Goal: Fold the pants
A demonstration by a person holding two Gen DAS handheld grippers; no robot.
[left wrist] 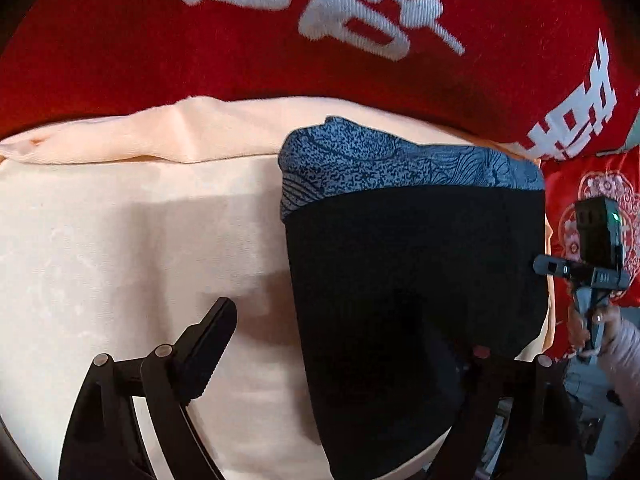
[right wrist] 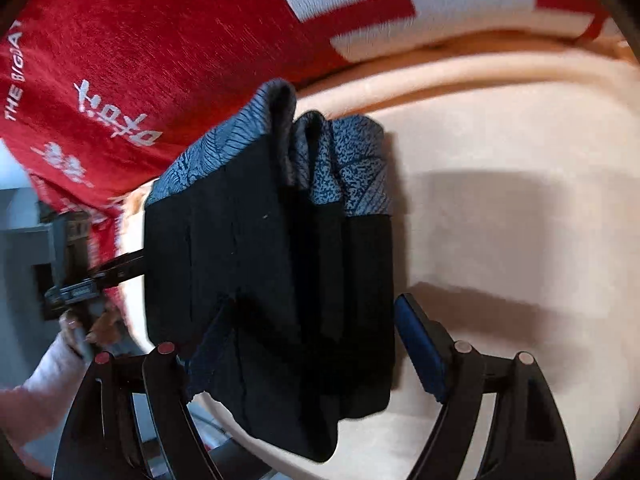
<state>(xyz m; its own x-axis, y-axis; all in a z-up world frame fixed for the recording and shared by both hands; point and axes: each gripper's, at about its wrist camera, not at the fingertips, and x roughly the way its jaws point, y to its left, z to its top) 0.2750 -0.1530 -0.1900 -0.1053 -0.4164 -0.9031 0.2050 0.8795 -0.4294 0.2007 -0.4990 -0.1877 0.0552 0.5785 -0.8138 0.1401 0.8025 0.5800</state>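
With both the left gripper (left wrist: 340, 344) and right gripper (right wrist: 316, 332) spread open over the folded black pants with a blue patterned waistband (left wrist: 416, 264), press the layers flat and square on the peach cushioned surface (left wrist: 132, 240).

black pants (left wrist: 416, 276) – blue speckled band, peach cushion (left wrist: 120, 240)

A peach cushion (left wrist: 120, 240) fills the near ground, pale and smooth, with a soft crease along its far edge. In the right wrist view the same cushion (right wrist: 500, 200) spreads out wide, shadows lying across it. Behind it rises a red blanket (left wrist: 160, 40) with big white characters woven in, and the right wrist view catches that blanket (right wrist: 140, 60) with small white lettering. Over at the right edge of the left wrist view sits a red cloth (left wrist: 584, 184) with a white round floral pattern, just below the blanket.
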